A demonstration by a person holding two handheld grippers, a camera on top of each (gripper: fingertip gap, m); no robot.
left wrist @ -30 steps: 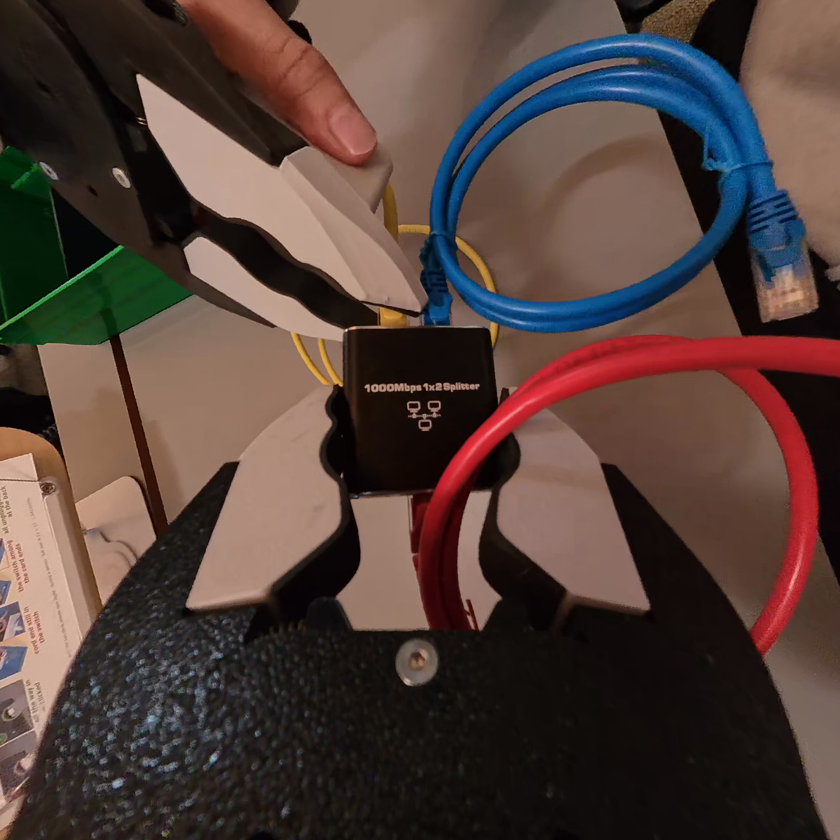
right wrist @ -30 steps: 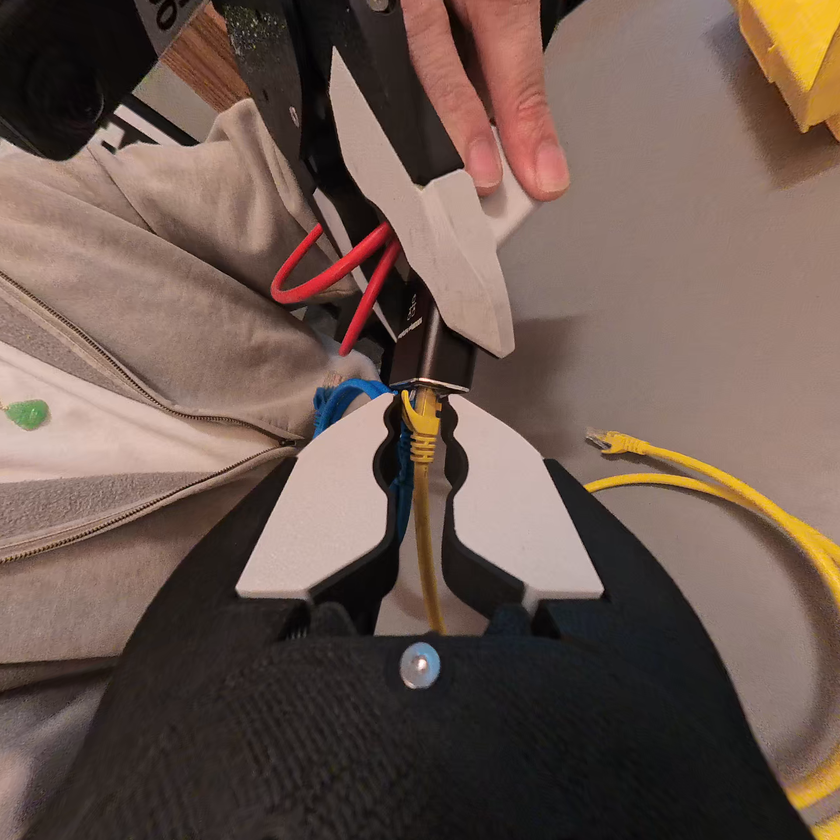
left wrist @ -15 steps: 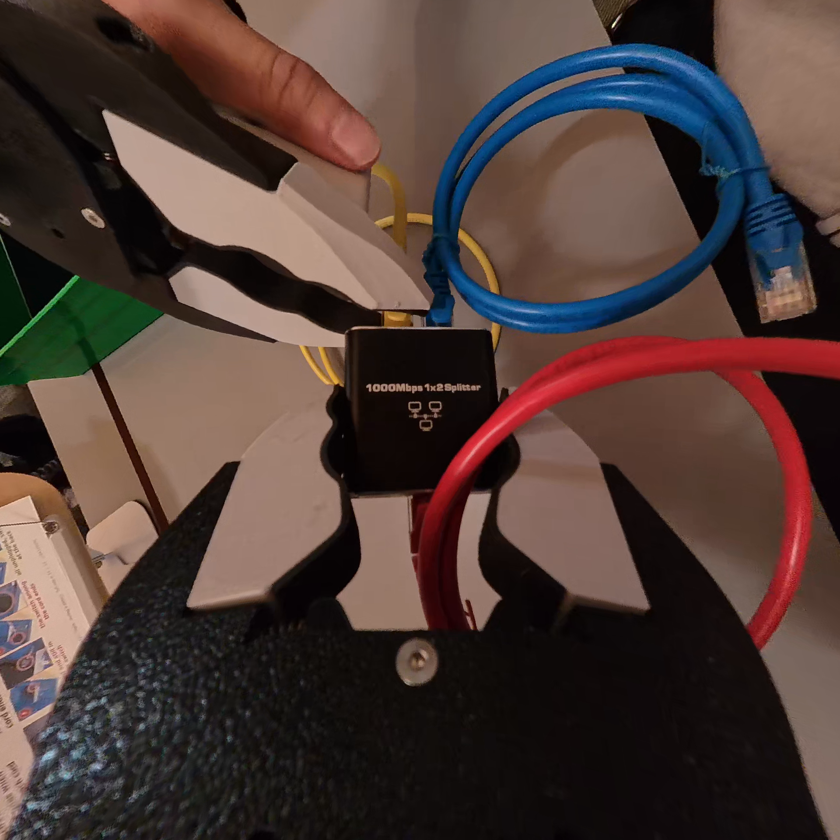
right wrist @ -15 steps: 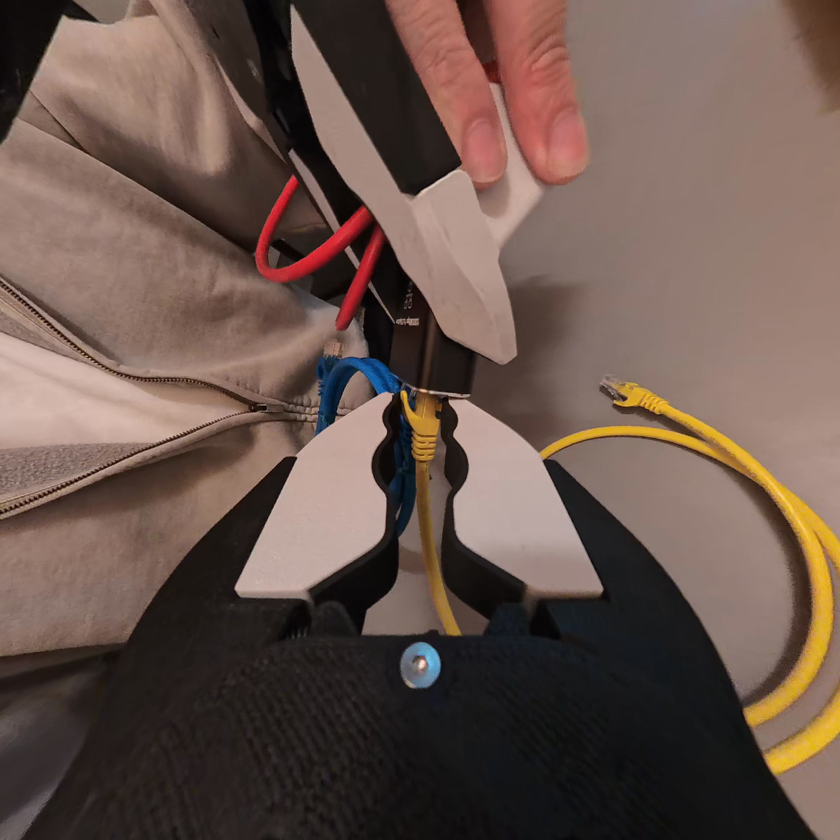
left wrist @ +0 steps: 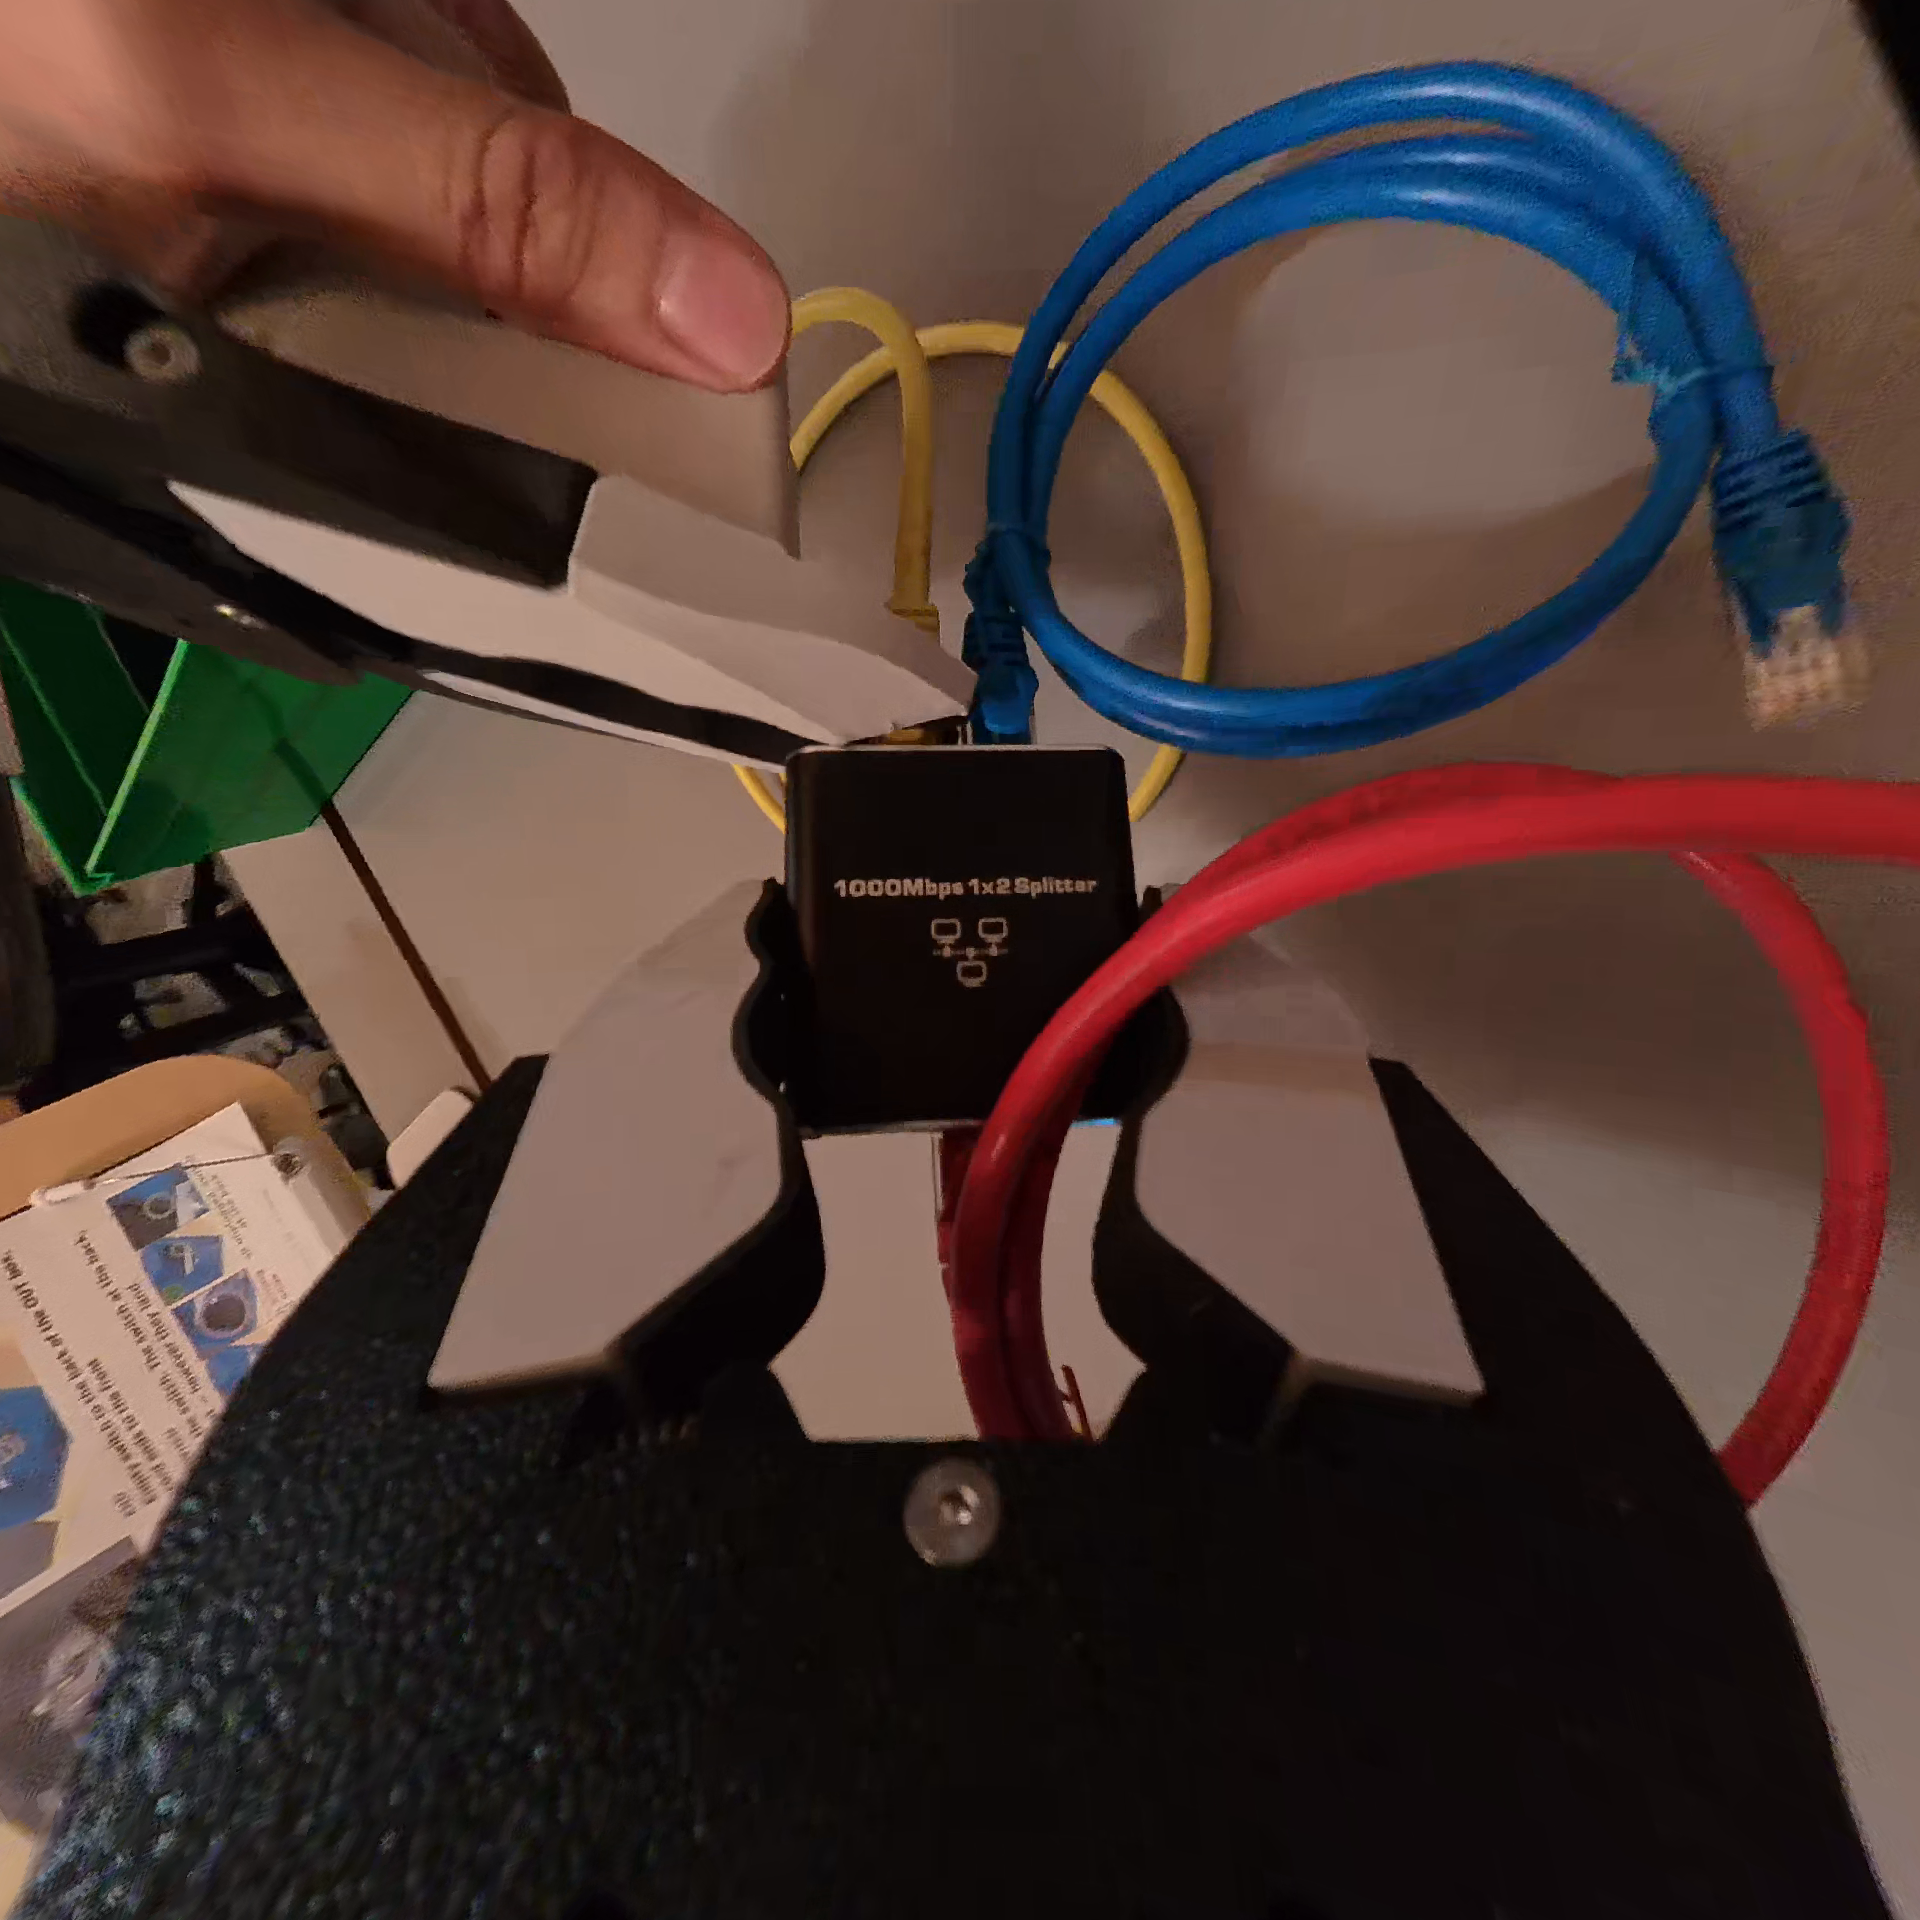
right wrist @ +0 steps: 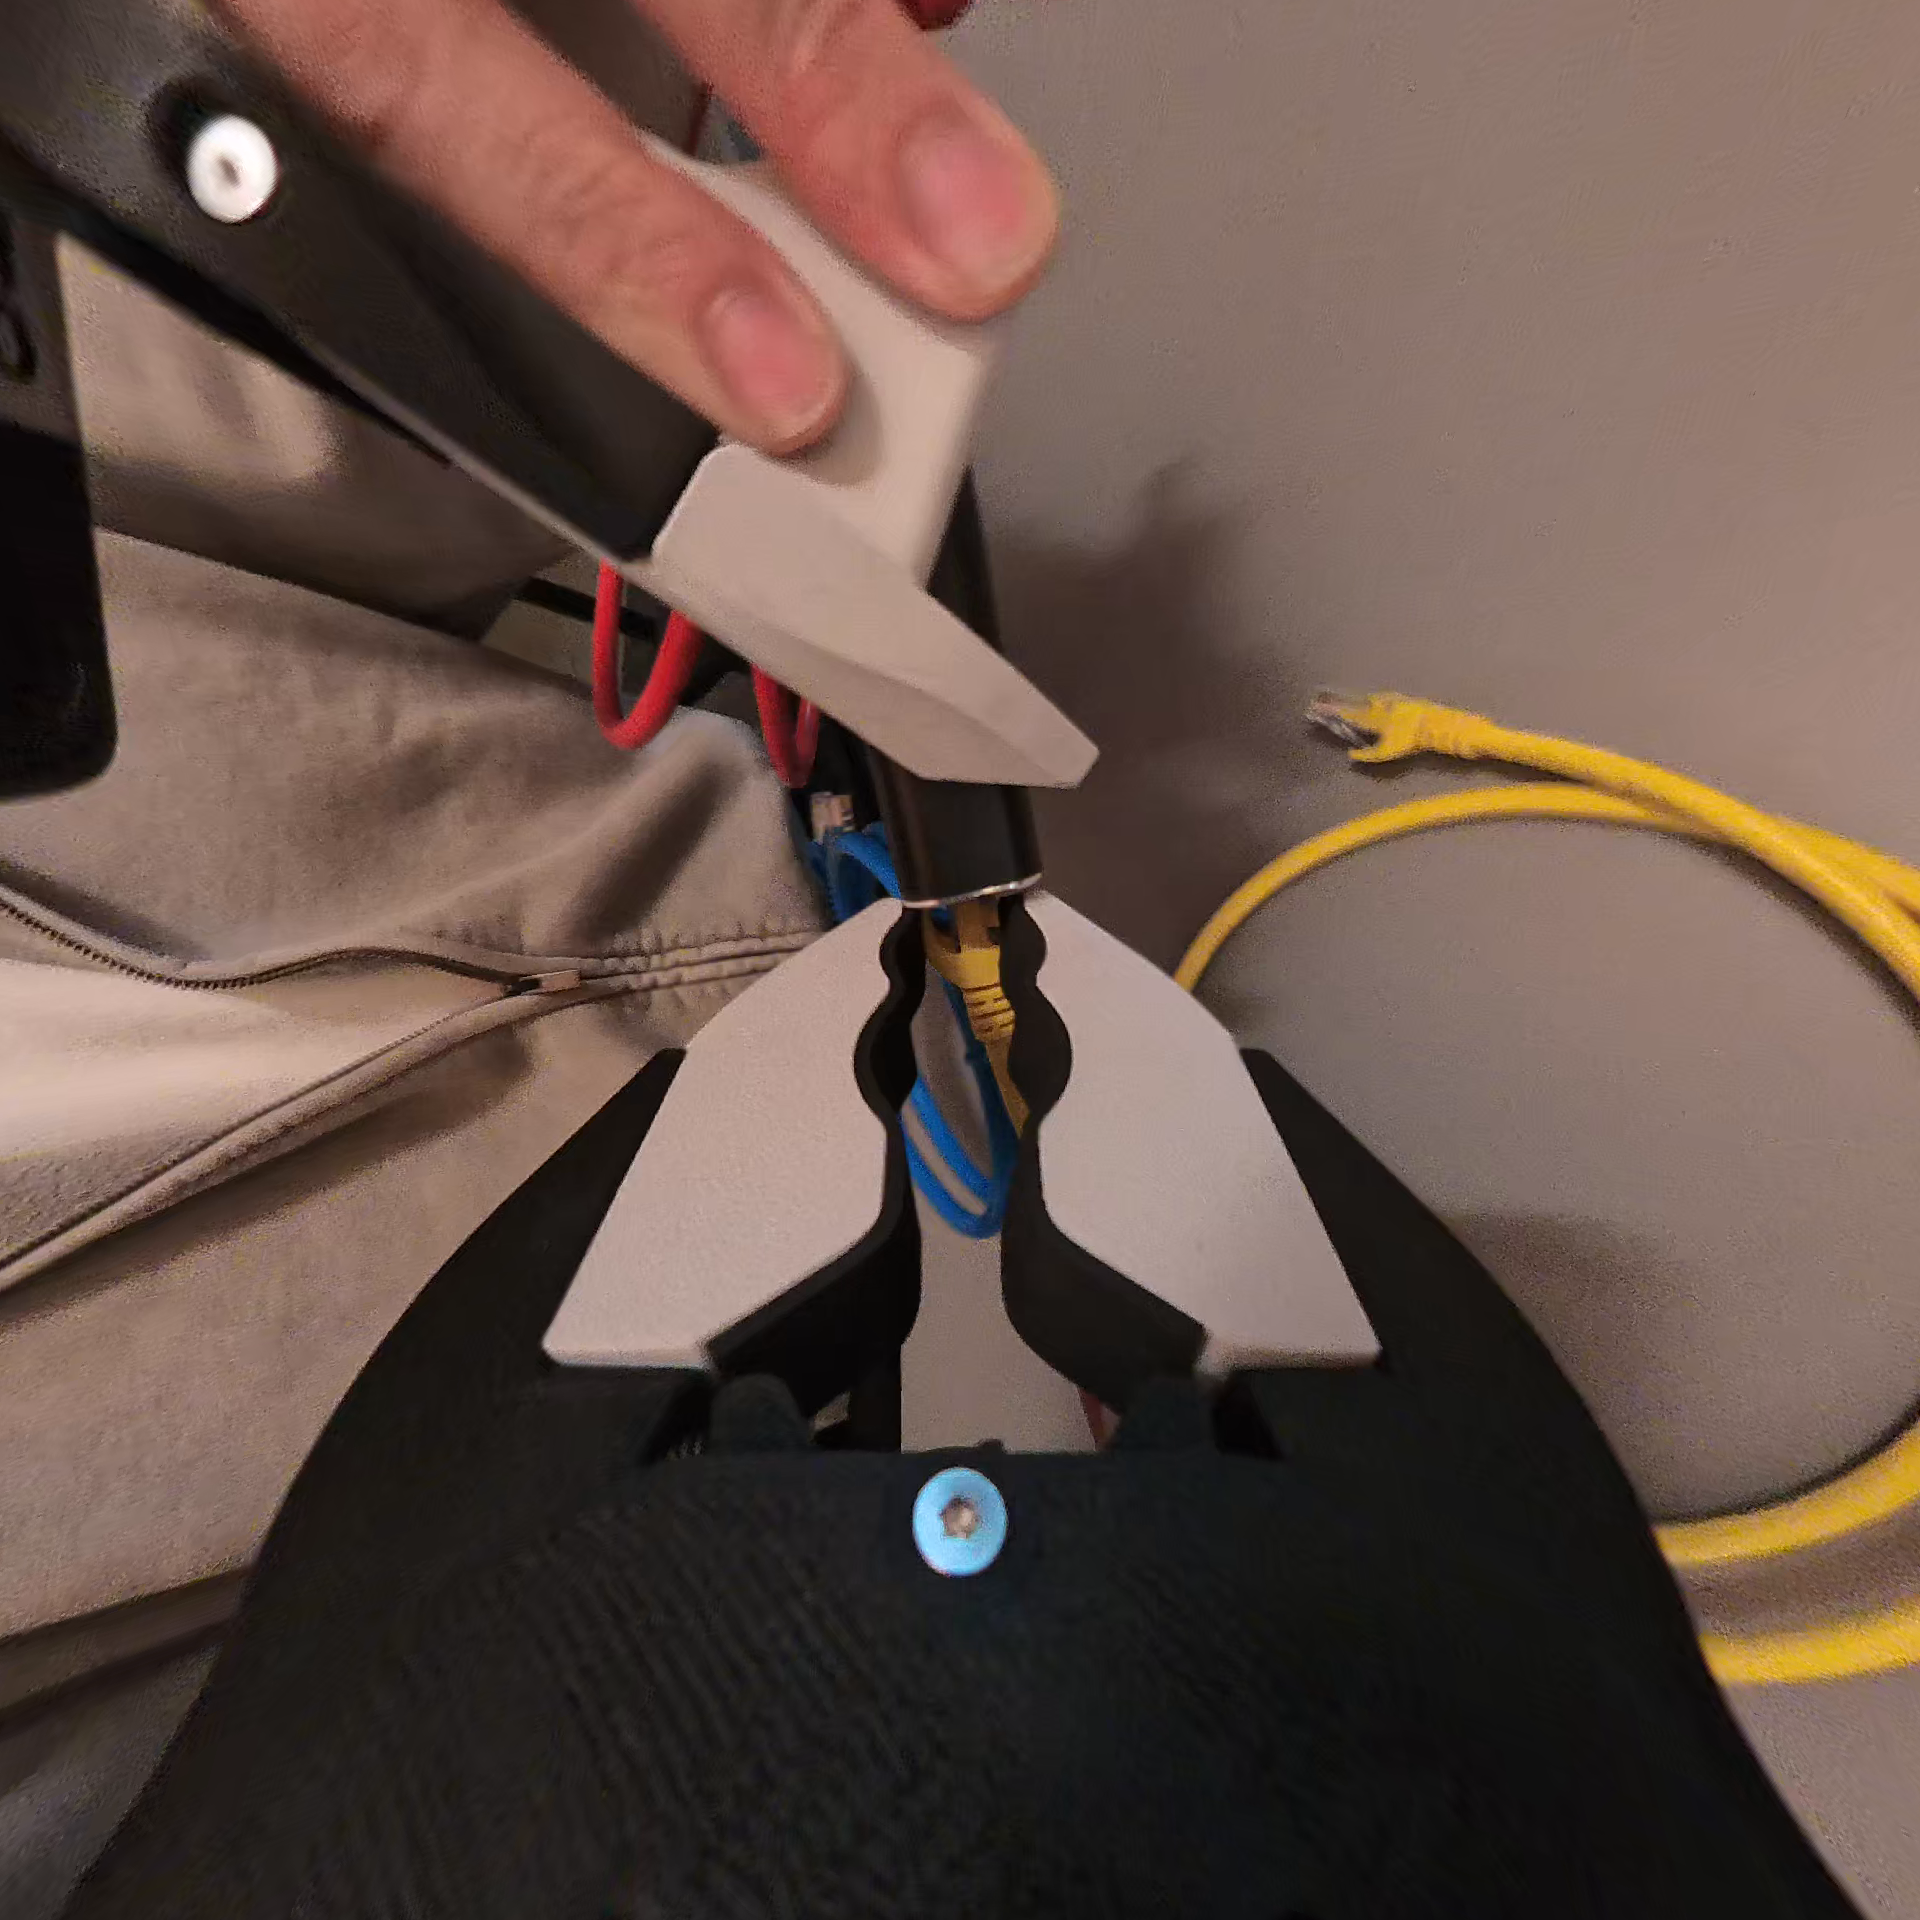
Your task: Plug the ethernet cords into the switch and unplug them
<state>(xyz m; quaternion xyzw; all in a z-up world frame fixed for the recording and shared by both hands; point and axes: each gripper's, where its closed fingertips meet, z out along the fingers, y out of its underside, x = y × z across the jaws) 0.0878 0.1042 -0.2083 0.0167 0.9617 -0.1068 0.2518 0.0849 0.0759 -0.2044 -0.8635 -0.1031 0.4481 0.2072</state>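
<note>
My left gripper (left wrist: 961,904) is shut on the black switch (left wrist: 956,831), held above the grey table. A red cord (left wrist: 1558,821) enters the switch's near side and loops off to the right. A blue cord (left wrist: 1299,717) is plugged into its far side; its free plug (left wrist: 1787,613) hangs at the right. My right gripper (right wrist: 966,914) is shut on the yellow cord's plug (right wrist: 982,987), right at the switch's port (right wrist: 966,831). I cannot tell how deep the plug sits. The yellow cord's other end (right wrist: 1361,717) lies on the table.
A green bin (left wrist: 208,748) and a printed sheet (left wrist: 156,1309) are at the left beyond the table edge. A person's grey zip jacket (right wrist: 312,987) fills the left of the right wrist view. Fingers (right wrist: 914,197) rest on the left gripper's finger.
Both grippers keep their grips. The two grippers have tilted against each other and drawn closer, and the yellow cord on the table has slid left in the right wrist view.
</note>
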